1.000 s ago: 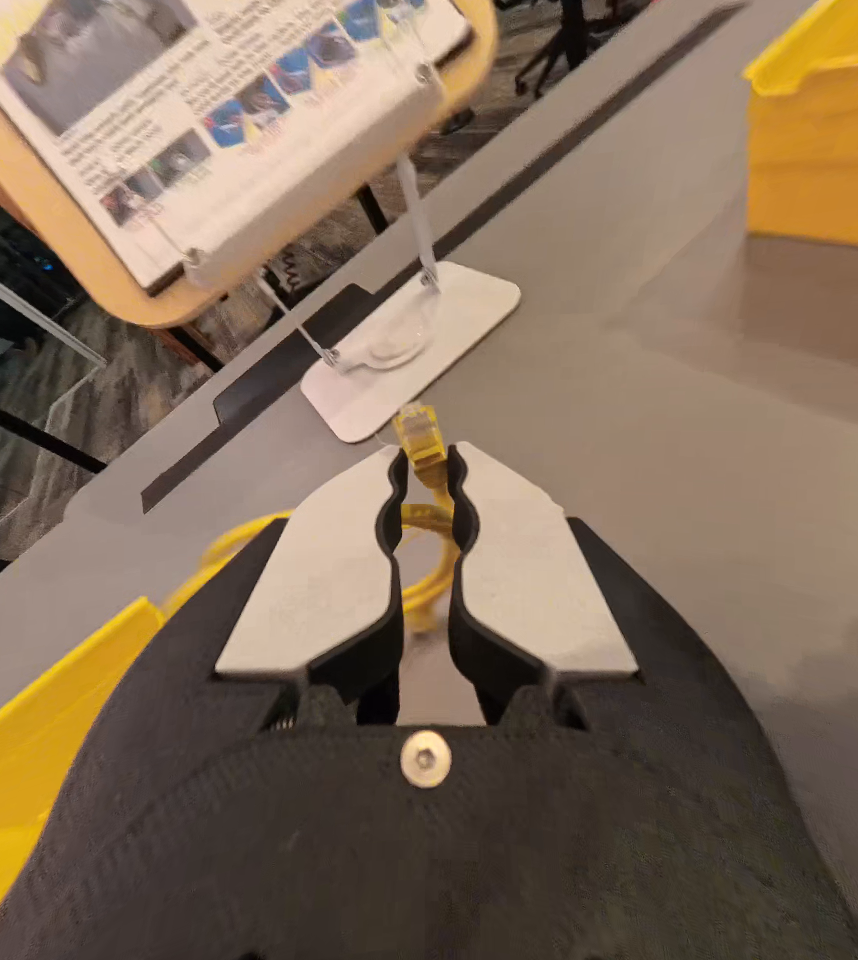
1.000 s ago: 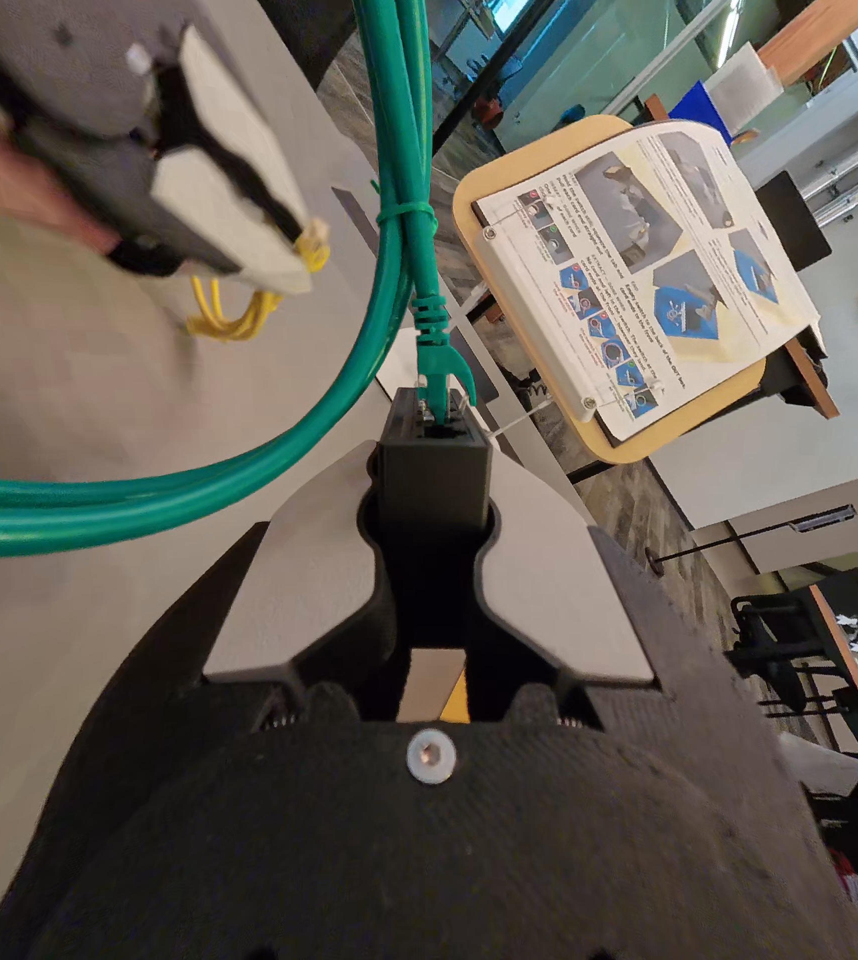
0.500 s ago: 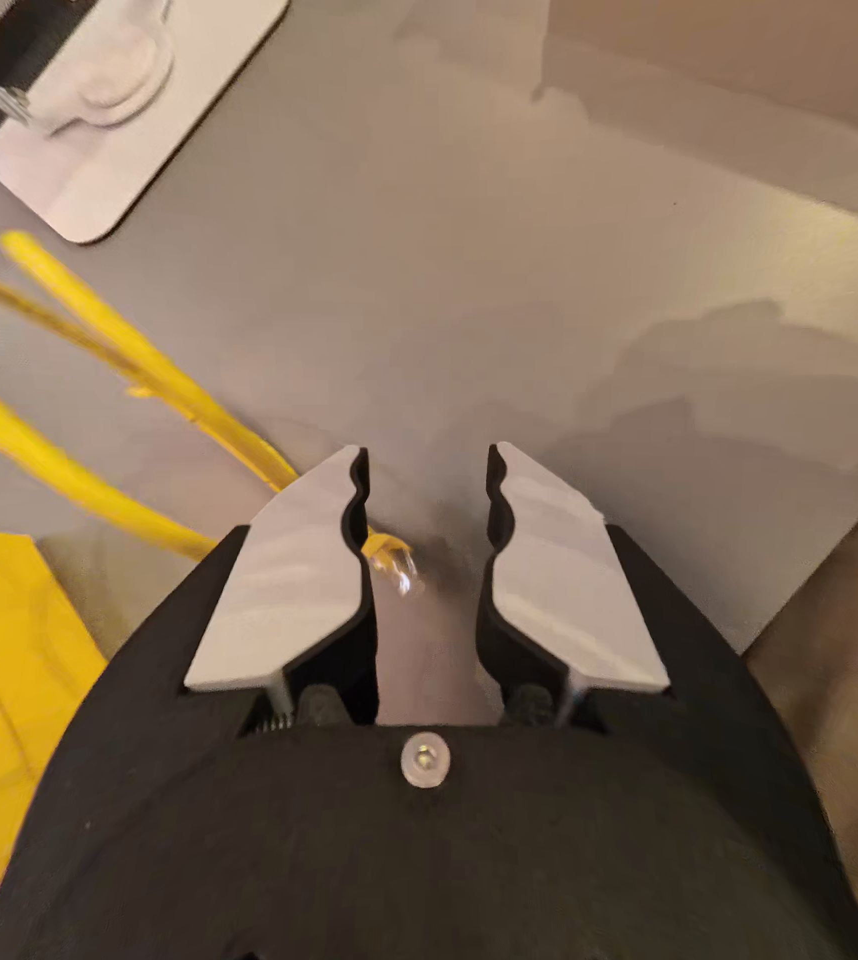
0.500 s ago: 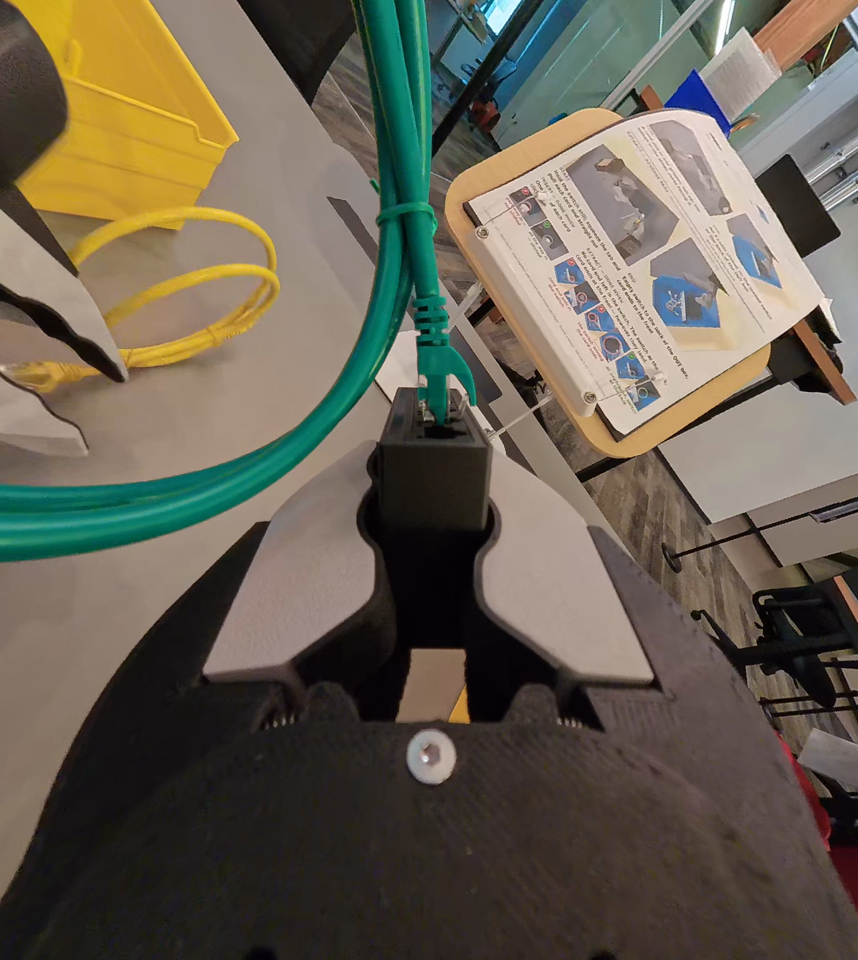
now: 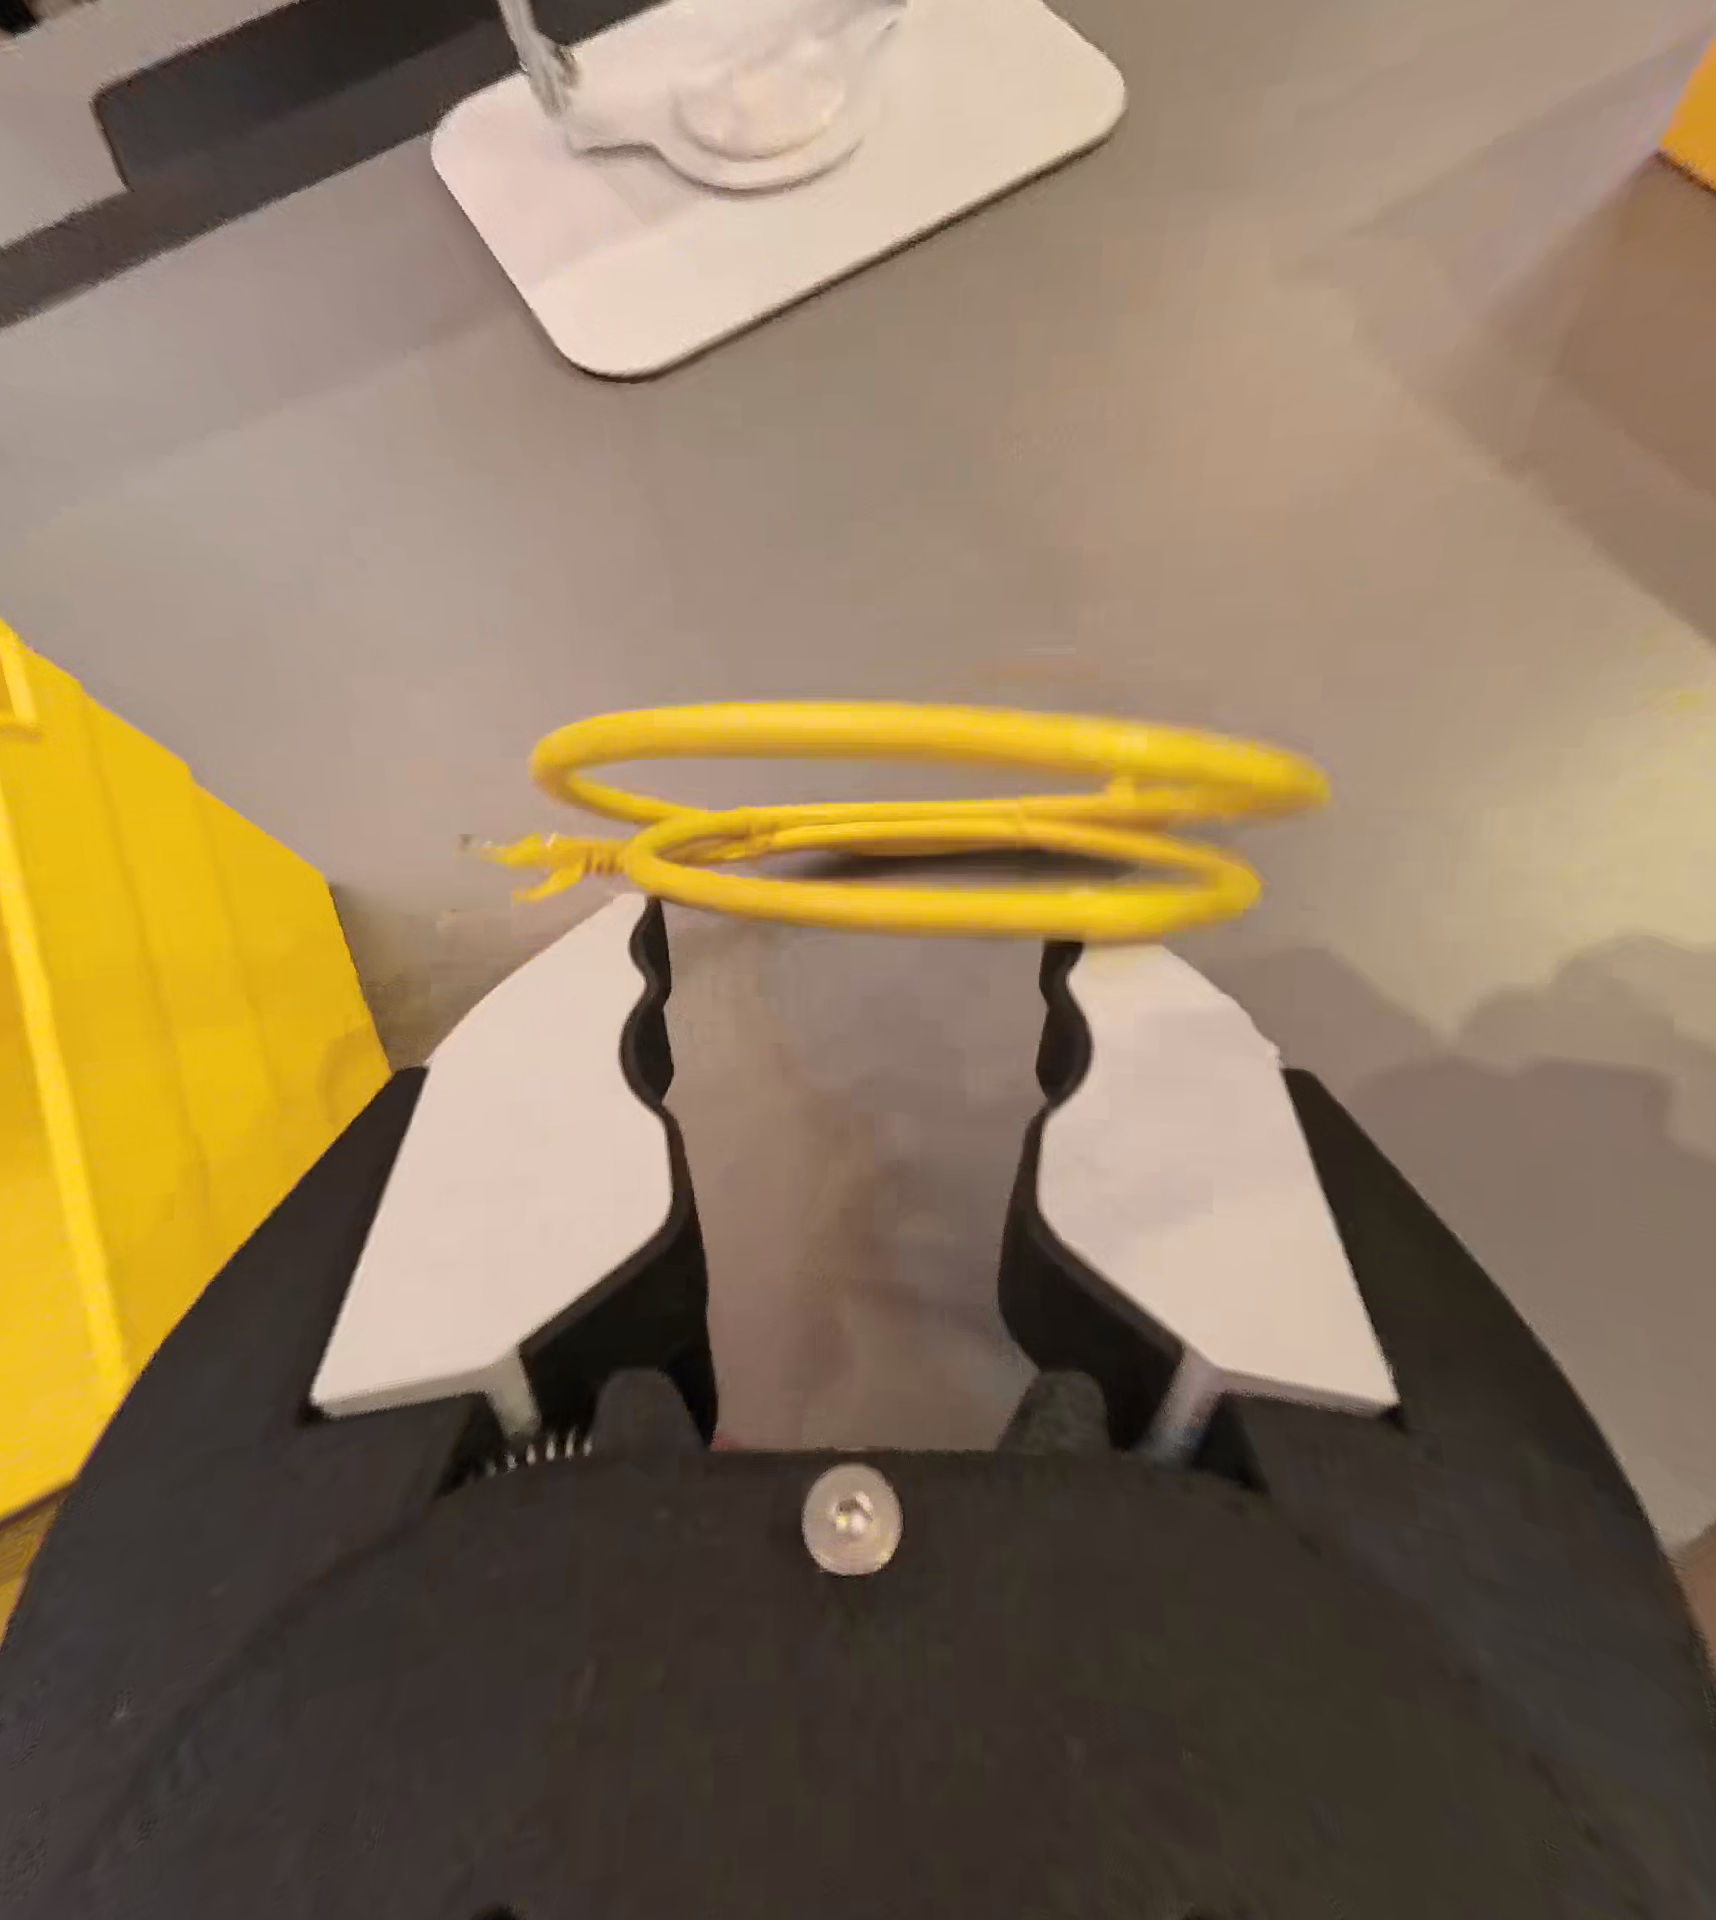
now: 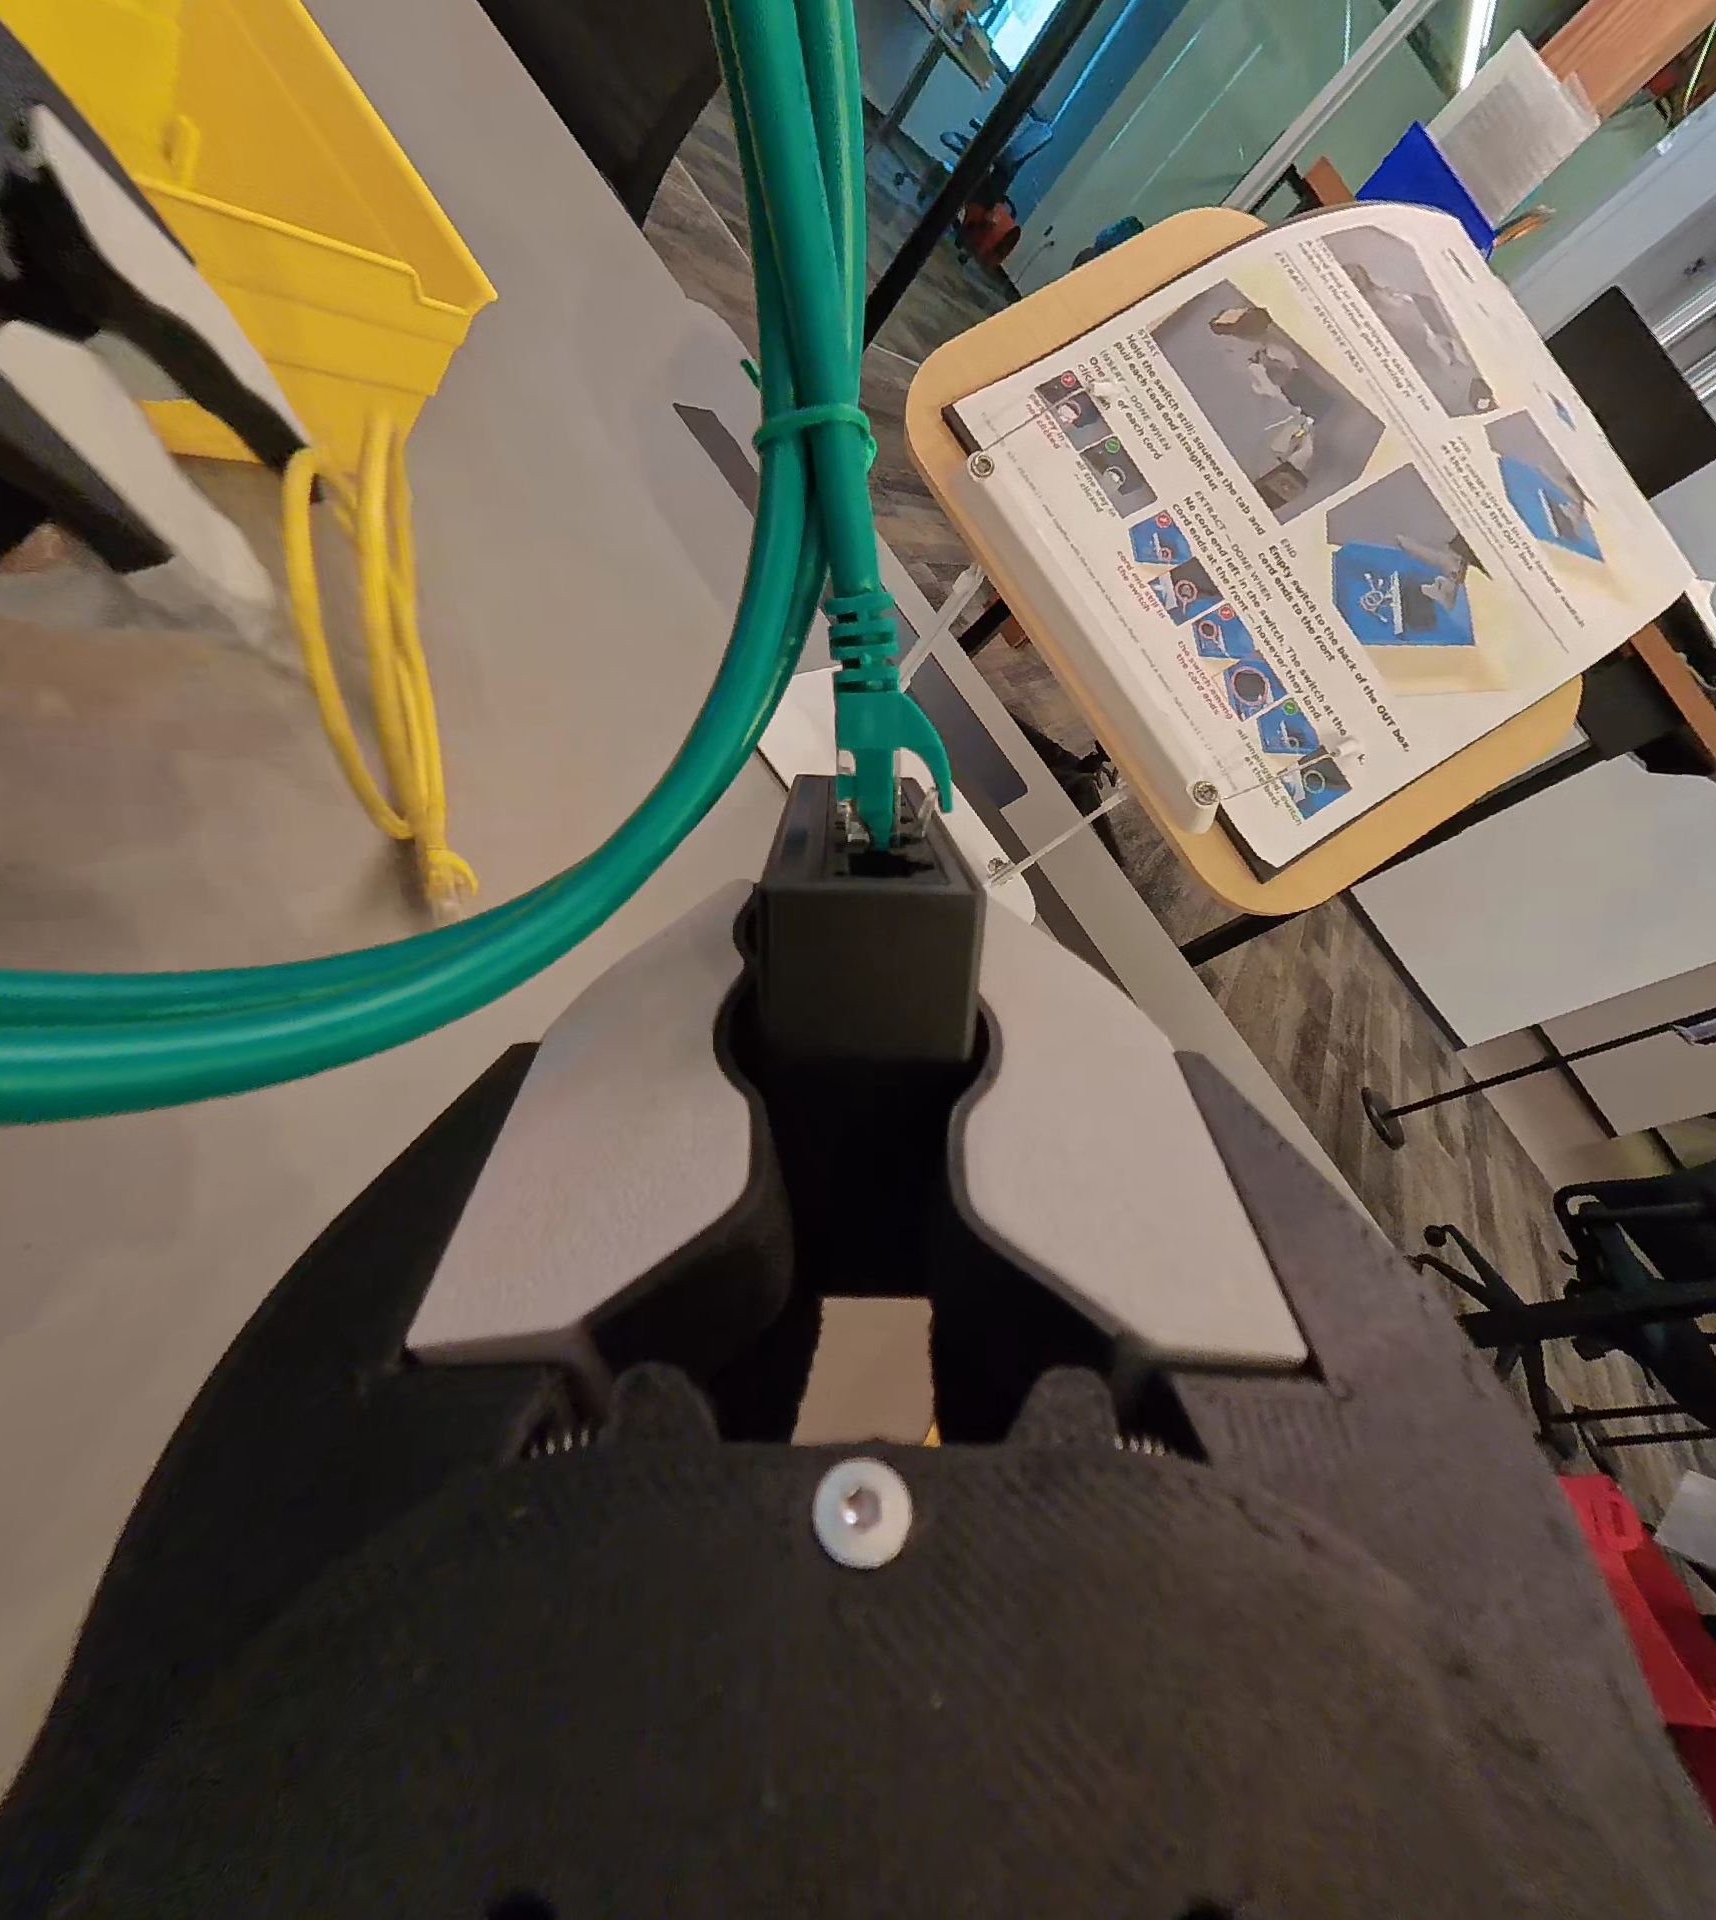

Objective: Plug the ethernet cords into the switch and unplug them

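Released since a second ago, the yellow cord (image 5: pixel 895 821) lies coiled just beyond the wide-open left gripper (image 5: pixel 854 935); the right gripper (image 6: pixel 869 914) clamps the switch (image 6: pixel 869 951), green cord (image 6: pixel 864 665) plugged in.

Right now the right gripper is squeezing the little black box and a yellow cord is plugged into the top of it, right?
Not quite. The cord plugged into the small black plastic switch is the green ethernet cord, as the right wrist view shows. The right gripper does squeeze the switch. The coiled yellow ethernet cord is not in the switch: it is over by the left gripper, whose jaws are open.
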A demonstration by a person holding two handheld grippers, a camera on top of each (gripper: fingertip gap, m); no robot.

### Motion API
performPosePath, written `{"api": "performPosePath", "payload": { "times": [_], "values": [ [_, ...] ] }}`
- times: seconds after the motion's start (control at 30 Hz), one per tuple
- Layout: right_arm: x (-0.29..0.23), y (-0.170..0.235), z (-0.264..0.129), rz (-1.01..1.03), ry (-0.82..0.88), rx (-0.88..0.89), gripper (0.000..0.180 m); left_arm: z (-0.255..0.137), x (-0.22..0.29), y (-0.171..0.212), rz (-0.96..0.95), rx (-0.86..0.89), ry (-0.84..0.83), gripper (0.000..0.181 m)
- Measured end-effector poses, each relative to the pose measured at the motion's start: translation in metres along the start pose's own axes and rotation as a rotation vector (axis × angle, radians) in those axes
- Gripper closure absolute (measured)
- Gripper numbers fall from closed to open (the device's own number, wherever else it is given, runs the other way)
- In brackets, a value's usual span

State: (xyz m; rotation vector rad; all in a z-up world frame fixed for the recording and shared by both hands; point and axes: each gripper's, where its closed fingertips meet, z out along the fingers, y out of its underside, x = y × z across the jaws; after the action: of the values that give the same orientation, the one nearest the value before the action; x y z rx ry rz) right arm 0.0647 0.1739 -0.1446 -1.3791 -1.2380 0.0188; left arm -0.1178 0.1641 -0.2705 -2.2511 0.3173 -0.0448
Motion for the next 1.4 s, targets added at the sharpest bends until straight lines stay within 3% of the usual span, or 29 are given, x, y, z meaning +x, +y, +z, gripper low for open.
{"api": "performPosePath", "payload": {
  "times": [0.07, 0.17, 0.3, 0.43, 0.67, 0.83, 0.97, 1.1, 1.2, 1.3, 1.4],
  "values": [
    [0.000, 0.001, 0.000, 0.003, -0.002, -0.001, 0.151, 0.003, -0.011, -0.014, -0.018, 0.026, -0.031, 0.117],
    [-0.002, 0.001, 0.002, 0.007, -0.011, -0.002, 0.150, 0.011, -0.009, -0.040, 0.162, 0.048, -0.092, 0.121],
    [0.000, 0.002, 0.001, 0.015, -0.007, -0.002, 0.150, 0.032, 0.022, -0.063, 0.230, 0.045, 0.044, 0.130],
    [0.007, 0.004, -0.003, 0.038, 0.005, 0.002, 0.151, 0.056, 0.022, -0.057, 0.269, -0.052, 0.016, 0.132],
    [0.005, 0.003, -0.002, 0.050, -0.007, 0.011, 0.151, 0.093, -0.018, -0.029, -0.116, -0.178, 0.021, 0.118],
    [0.004, 0.004, 0.000, 0.058, -0.014, 0.012, 0.151, 0.106, -0.033, -0.018, -0.200, -0.231, -0.008, 0.141],
    [0.001, 0.004, 0.001, 0.054, -0.024, 0.012, 0.150, 0.116, -0.029, -0.012, -0.226, -0.233, 0.022, 0.143],
    [-0.002, 0.003, 0.002, 0.045, -0.030, 0.010, 0.151, 0.121, -0.025, -0.015, -0.060, -0.263, 0.071, 0.156],
    [0.001, 0.003, 0.001, 0.057, -0.027, 0.015, 0.151, 0.112, -0.003, -0.009, 0.243, -0.311, 0.242, 0.161],
    [0.002, 0.005, 0.001, 0.065, -0.029, 0.014, 0.150, 0.094, 0.002, -0.003, 0.496, -0.374, 0.285, 0.164],
    [0.002, 0.004, 0.001, 0.066, -0.031, 0.015, 0.150, 0.088, 0.000, -0.007, 0.376, -0.399, 0.250, 0.156]
  ]
}}
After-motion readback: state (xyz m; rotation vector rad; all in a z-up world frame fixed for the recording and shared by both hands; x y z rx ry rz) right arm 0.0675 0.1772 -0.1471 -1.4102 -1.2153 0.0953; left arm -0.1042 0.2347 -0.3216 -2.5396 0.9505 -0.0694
